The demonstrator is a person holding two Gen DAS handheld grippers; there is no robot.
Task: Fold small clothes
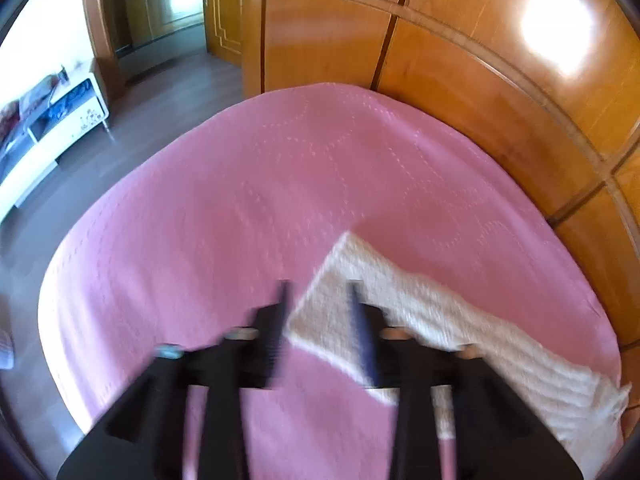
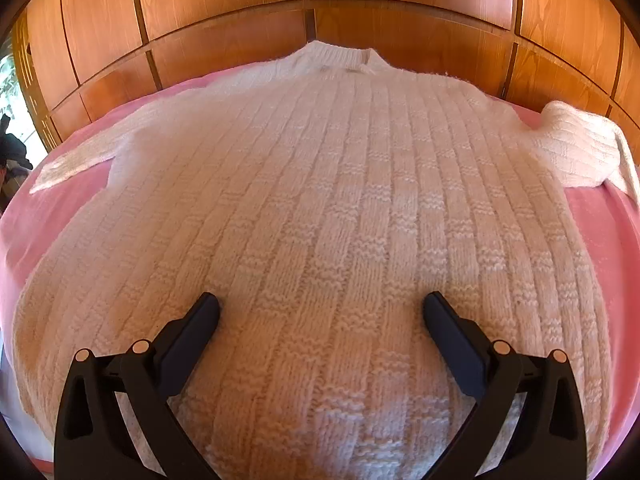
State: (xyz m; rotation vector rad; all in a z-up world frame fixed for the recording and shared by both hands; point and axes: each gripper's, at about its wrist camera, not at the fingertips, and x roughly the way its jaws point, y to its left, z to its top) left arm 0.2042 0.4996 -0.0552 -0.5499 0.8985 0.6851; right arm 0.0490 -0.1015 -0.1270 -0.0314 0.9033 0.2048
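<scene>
The right gripper [image 2: 320, 312] is spread wide at the bottom of the frame, just over the white sweater [image 2: 320, 184] that lies flat on the pink bed [image 2: 600, 232]. The left gripper [image 1: 318, 296], blurred, is partly spread over the end of a sleeve [image 1: 420, 312] at lower right.

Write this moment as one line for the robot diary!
left gripper: open at sleeve | right gripper: open over sweater | fold: not started

Bare pink bedspread [image 1: 224, 200] left of sweater [image 2: 320, 208], wooden panel wall [image 2: 224, 12] close behind
</scene>
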